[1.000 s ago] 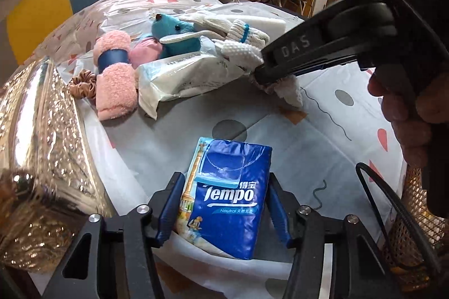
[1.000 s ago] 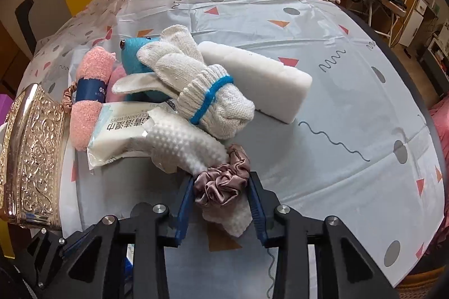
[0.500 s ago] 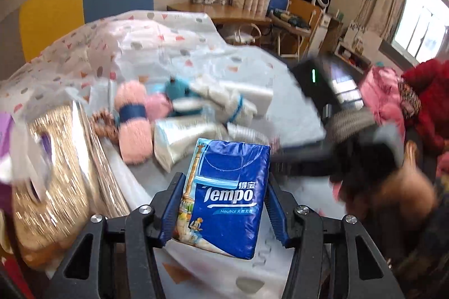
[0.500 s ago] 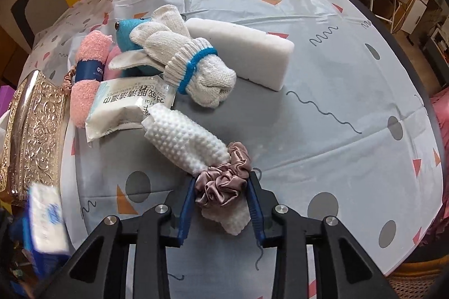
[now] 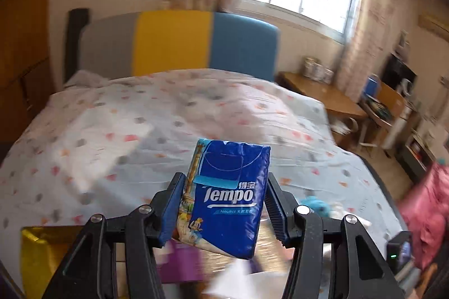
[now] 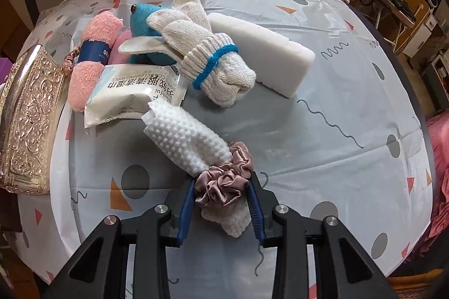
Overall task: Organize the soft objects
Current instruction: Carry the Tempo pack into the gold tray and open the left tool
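My left gripper (image 5: 223, 207) is shut on a blue Tempo tissue pack (image 5: 228, 195) and holds it in the air above a gold box (image 5: 42, 251). My right gripper (image 6: 221, 207) is shut on a white bumpy cloth bound by a mauve satin scrunchie (image 6: 223, 179), low over the table. Behind it lie a wet-wipes pack (image 6: 134, 95), white knit gloves with a blue band (image 6: 207, 57), a blue plush toy (image 6: 143, 18), a pink rolled towel (image 6: 92, 54) and a white sponge block (image 6: 261, 57).
An ornate gold box (image 6: 26, 119) stands at the table's left edge. A bed with a patterned sheet (image 5: 168, 113) and a grey, yellow and blue headboard fills the left wrist view. A wooden desk (image 5: 322, 91) stands at the right.
My left gripper has lifted the tissue pack and swung left, from the table to above the gold box, facing the bed. My right gripper has drawn the cloth and scrunchie slightly back from the pile.
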`<state>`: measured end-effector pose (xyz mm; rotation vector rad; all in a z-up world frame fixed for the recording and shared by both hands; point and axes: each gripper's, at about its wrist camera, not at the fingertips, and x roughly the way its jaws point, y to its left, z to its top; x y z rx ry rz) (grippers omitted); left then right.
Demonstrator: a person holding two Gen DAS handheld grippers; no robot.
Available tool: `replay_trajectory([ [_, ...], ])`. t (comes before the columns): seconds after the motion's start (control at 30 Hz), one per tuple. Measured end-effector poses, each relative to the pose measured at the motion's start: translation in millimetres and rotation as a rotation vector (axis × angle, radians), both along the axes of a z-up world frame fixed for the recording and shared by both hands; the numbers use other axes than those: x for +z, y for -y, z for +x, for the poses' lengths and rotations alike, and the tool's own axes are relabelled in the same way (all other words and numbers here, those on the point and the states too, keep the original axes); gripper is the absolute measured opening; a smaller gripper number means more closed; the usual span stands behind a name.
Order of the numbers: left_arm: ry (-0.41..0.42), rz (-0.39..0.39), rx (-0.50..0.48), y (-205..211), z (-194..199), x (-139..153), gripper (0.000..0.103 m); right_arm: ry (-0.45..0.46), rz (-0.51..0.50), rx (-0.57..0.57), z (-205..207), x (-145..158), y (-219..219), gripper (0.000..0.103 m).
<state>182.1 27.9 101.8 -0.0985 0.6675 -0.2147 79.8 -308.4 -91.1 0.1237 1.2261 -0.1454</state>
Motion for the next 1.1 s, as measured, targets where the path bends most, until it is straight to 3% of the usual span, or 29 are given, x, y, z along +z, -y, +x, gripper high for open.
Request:
replay_trajectory([
  [0.13,-0.052,-0.005,0.159,-92.2,-17.6,-27.3,0.056,-0.001,0.010,-0.008,-0.9,-1.7,-1.0,0.036],
  [0.27,-0.157,-0.025,0.271,-162.9,-38.8,-79.0,0.056,-0.001,-0.010,-0.007,-2.0,-3.3,-5.6,0.036],
  [0.4,-0.265,-0.066,0.321,-190.5,-47.5,-131.8,0.056,0.001,-0.057,0.007,-2.3,-6.6,-13.3,0.036],
  [0.53,-0.334,-0.124,0.337,-187.2,-35.0,-160.2,0.058,0.009,-0.077,0.002,-2.7,-8.4,-17.9,0.036],
  [0.6,-0.341,-0.146,0.342,-183.2,-31.0,-164.7,0.061,0.012,-0.089,0.005,-6.0,-5.2,-17.5,0.036],
  [0.67,-0.342,-0.158,0.343,-178.6,-26.4,-165.8,0.076,0.015,-0.100,0.009,-7.3,-5.4,-20.6,0.036],
  [0.7,-0.334,-0.149,0.351,-175.9,-27.4,-163.1,0.078,0.016,-0.104,0.011,-7.5,-5.7,-21.6,0.036],
  [0.9,-0.282,-0.101,0.363,-174.5,-47.0,-144.7,0.078,0.018,-0.119,0.023,-6.9,-4.5,-25.2,0.036],
  [1.1,-0.199,0.049,0.392,-162.4,-90.5,-127.2,0.080,0.020,-0.125,0.029,-5.0,-4.6,-25.4,0.036],
])
